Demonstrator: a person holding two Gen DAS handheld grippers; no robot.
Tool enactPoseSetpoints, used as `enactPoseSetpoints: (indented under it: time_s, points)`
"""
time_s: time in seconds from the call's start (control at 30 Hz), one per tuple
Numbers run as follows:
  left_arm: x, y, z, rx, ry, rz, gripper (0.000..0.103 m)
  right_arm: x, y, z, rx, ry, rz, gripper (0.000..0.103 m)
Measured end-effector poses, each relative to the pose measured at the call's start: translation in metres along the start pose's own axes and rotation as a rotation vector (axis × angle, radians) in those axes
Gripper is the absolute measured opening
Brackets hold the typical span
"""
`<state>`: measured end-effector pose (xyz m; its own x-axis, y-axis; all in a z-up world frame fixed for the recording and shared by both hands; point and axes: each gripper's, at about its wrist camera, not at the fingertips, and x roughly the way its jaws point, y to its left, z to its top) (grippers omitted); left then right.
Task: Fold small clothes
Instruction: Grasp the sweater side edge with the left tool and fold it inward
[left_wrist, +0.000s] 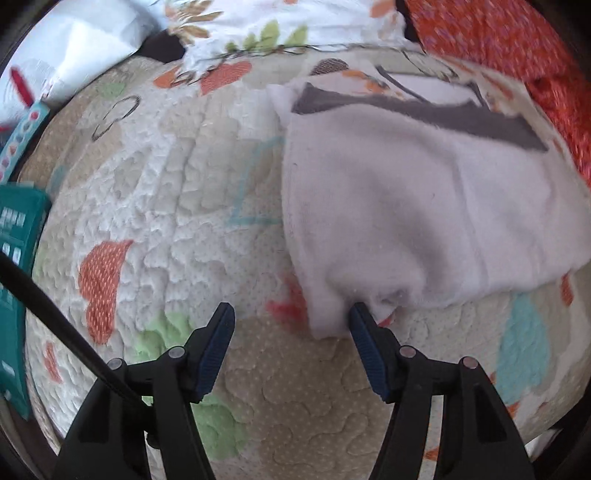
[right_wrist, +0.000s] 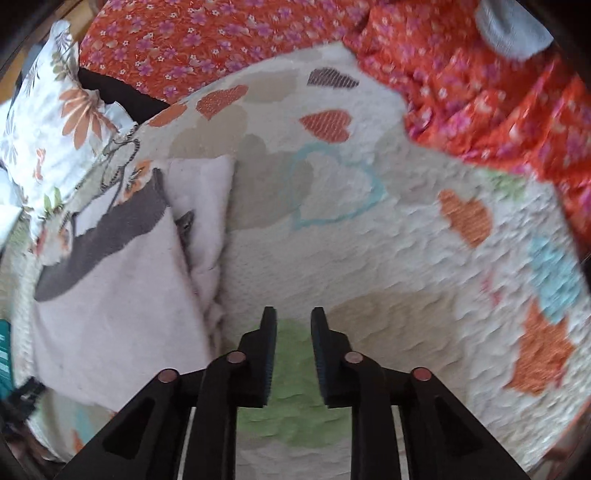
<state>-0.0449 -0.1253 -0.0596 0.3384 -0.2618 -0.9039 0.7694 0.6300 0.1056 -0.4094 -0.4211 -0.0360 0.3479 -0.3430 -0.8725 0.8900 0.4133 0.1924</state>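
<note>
The small white fleece garment with a grey band (left_wrist: 406, 192) lies folded over on the quilted heart-print bedcover (left_wrist: 177, 206). The left gripper (left_wrist: 291, 317) is spread, the right gripper (right_wrist: 293, 317) narrowly apart, both empty; more folding probably remains.

Heart-print quilt (left_wrist: 177, 192): white garment (left_wrist: 424, 206), orange floral cloth (right_wrist: 480, 85).

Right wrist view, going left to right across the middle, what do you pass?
Leaf-print pillow → white garment with grey band → heart-pattern quilt → orange flowered cloth.
</note>
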Motion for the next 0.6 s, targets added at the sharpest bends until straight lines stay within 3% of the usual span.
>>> enactPoseSetpoints:
  time_s: [0.07, 0.13, 0.17, 0.27, 0.33, 0.37, 0.43, 0.5, 0.6]
  points:
    - [0.0, -0.007, 0.003, 0.06, -0.011, 0.023, 0.054, 0.005, 0.006, 0.0, 0.006, 0.013, 0.024, 0.022]
    - [-0.001, -0.007, 0.008, 0.054, -0.02, 0.007, 0.007, 0.007, 0.009, -0.002, -0.005, 0.016, 0.021, 0.022]
    - [-0.001, -0.003, 0.011, 0.022, -0.021, 0.034, 0.005, 0.008, 0.011, -0.001, -0.014, 0.016, 0.017, 0.022]
    - [-0.003, 0.007, 0.021, -0.025, -0.081, 0.273, 0.006, 0.008, 0.014, -0.001, -0.03, 0.007, 0.01, 0.022]
    - [-0.008, 0.017, 0.025, -0.076, -0.101, 0.283, 0.01, 0.008, 0.014, 0.0, -0.028, 0.003, 0.015, 0.022]
    - [-0.014, 0.023, 0.025, -0.121, -0.12, 0.248, 0.014, 0.007, 0.013, 0.001, -0.025, 0.001, 0.023, 0.024]
    - [-0.026, 0.035, 0.024, -0.219, -0.153, 0.135, 0.043, 0.004, 0.011, 0.002, -0.016, -0.008, 0.046, 0.031]
    - [-0.04, 0.043, 0.021, -0.307, -0.202, 0.051, 0.055, 0.002, 0.01, 0.003, -0.006, -0.016, 0.071, 0.038]
    - [-0.052, 0.044, 0.021, -0.361, -0.24, 0.004, 0.065, 0.003, 0.011, 0.003, -0.001, -0.012, 0.1, 0.038]
